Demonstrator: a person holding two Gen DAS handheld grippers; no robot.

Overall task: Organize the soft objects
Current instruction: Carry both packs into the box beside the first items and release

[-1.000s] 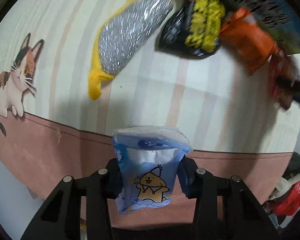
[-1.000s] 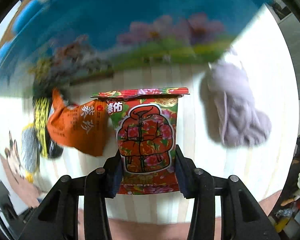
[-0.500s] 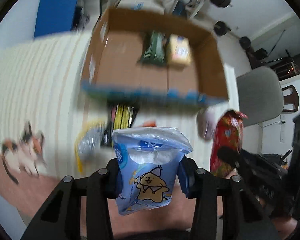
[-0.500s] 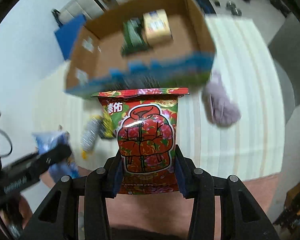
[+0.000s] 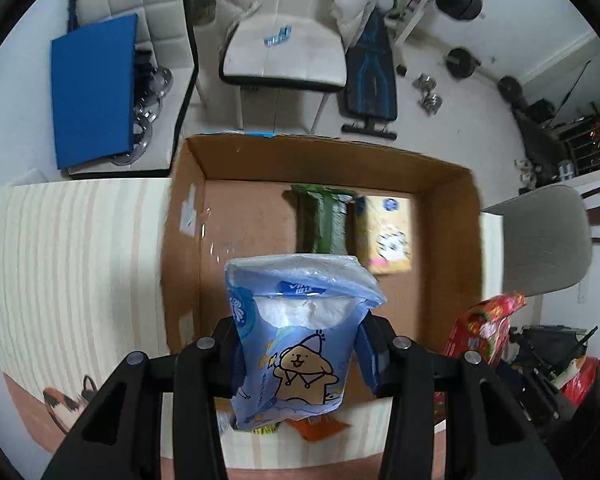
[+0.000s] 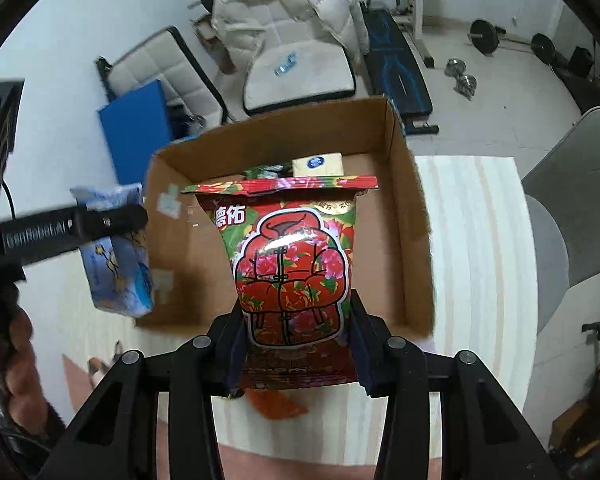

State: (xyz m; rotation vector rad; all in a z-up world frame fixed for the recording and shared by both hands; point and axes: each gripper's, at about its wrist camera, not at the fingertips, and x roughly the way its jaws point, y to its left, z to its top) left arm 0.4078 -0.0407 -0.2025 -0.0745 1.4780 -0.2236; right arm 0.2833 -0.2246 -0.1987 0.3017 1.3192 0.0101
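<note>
My left gripper (image 5: 300, 356) is shut on a blue tissue pack (image 5: 296, 340) with a cartoon dog, held high above the open cardboard box (image 5: 188, 240). My right gripper (image 6: 298, 344) is shut on a red flowered snack bag (image 6: 292, 272), also above the box (image 6: 412, 220). Inside the box lie a green pack (image 5: 320, 220) and a yellow pack (image 5: 388, 236). The left gripper with the blue pack (image 6: 116, 272) shows at the left of the right wrist view. The red bag (image 5: 484, 324) shows at the right of the left wrist view.
The box stands on a cream striped tablecloth (image 5: 72, 264). An orange packet (image 6: 276, 404) lies on the cloth under my grippers. A grey chair (image 5: 540, 236) stands at the right. Beyond the table are a white seat (image 5: 284, 56), a blue pad (image 5: 94, 92) and gym weights.
Both grippers rose from just above the tabletop and moved over the box, each still holding its pack. The view went from the loose packets to the box interior.
</note>
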